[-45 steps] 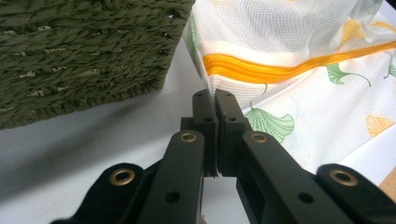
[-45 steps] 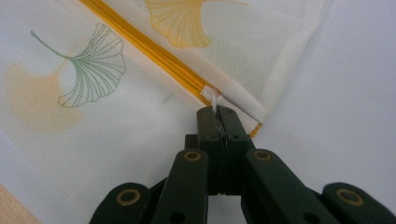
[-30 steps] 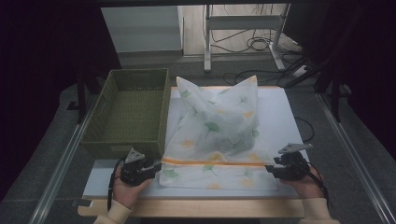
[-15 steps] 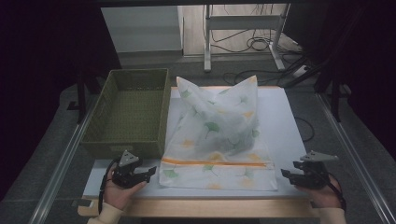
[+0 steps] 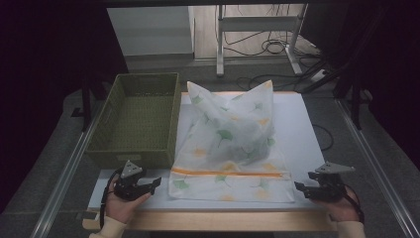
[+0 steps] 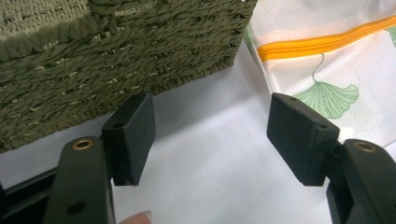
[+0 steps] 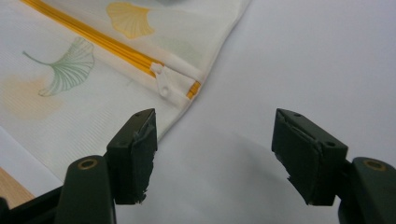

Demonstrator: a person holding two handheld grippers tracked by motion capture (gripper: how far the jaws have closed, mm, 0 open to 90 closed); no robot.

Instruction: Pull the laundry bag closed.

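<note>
A white mesh bag (image 5: 230, 144) printed with ginkgo leaves lies on the white board (image 5: 297, 124). Its far half bulges up into two peaks, and an orange zipper (image 5: 228, 173) runs across its flat near end. My left gripper (image 5: 157, 184) rests off the bag's near left corner, open with nothing between its pads; the jaws have just been opening. My right gripper (image 5: 297, 187) sits off the near right corner, also open and empty after opening. In the right gripper view the zipper's white pull (image 7: 164, 84) lies just beyond my left pad (image 7: 135, 154).
An olive woven basket (image 5: 131, 157) stands on the left, its front wall (image 6: 93, 60) close ahead of my left gripper (image 6: 210, 126). The board's wooden front edge (image 5: 223, 220) runs just below both hands. Metal rails flank the table; cables and a stand lie beyond it.
Both grippers have let go of the bag's near corners and drawn outward, the right one farther to the right and nearer. Their jaws stand wider. The bag's near edge lies flat.
</note>
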